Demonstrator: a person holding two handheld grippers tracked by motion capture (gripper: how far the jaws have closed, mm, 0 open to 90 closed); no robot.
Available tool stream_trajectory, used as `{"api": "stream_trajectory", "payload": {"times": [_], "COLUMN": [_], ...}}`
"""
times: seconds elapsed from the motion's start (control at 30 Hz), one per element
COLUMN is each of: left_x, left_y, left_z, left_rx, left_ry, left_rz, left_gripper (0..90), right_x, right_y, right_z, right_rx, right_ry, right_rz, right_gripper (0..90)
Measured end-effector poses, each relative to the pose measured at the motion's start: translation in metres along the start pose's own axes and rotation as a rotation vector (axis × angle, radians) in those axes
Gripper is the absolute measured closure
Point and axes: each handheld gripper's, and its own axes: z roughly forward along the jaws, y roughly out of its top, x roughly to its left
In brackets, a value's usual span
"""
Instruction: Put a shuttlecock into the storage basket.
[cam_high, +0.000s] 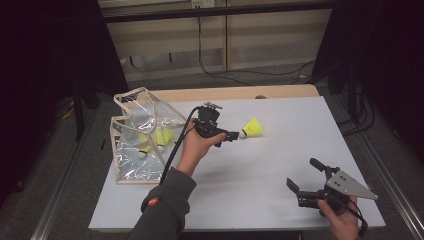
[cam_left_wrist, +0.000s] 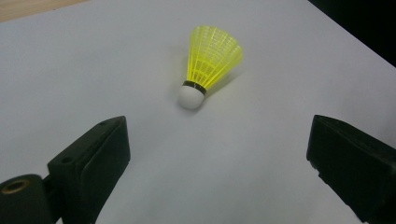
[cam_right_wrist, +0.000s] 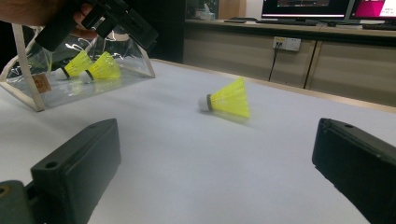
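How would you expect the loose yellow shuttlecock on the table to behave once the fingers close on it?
The shuttlecock lies on its side, so a nudge would probably swing it around its white cork tip. Its open lattice skirt looks thin and would likely flex under a squeeze. It seems very light for its size.

Yellow shuttlecock (cam_left_wrist: 212, 58), white cork; black tongs (cam_left_wrist: 217, 163); white table (cam_high: 280, 165).

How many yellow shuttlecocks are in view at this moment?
3. One shuttlecock lies on its side on the white table, just ahead of the open left gripper. Two shuttlecocks lie inside the clear bag; its folds could hide more.
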Motion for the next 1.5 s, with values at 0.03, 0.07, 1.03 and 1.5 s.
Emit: {"api": "stream_trajectory", "payload": {"times": [0.03, 0.07, 1.03, 1.5], "left_x": [0.000, 0.000, 0.003, 0.006], "left_y": [0.000, 0.000, -0.003, -0.005], "left_z": [0.001, 0.001, 0.026, 0.036], "left_rx": [-0.002, -0.005, -0.011, -0.018], "left_ry": [0.001, -0.001, -0.004, 0.006], "left_rz": [0.002, 0.003, 0.003, 0.016], "left_gripper": [6.1, 6.1, 5.7, 5.9], "right_x": [0.000, 0.000, -0.001, -0.002], "right_y": [0.000, 0.000, 0.000, 0.000], "right_z": [0.000, 0.000, 0.001, 0.001], "right_rx": [0.002, 0.001, -0.004, -0.001], "right_ry": [0.000, 0.001, 0.003, 0.001], "right_rz": [-0.002, 0.001, 0.005, 0.006], "right_gripper": [1.2, 1.2, 1.2, 1.2]}}
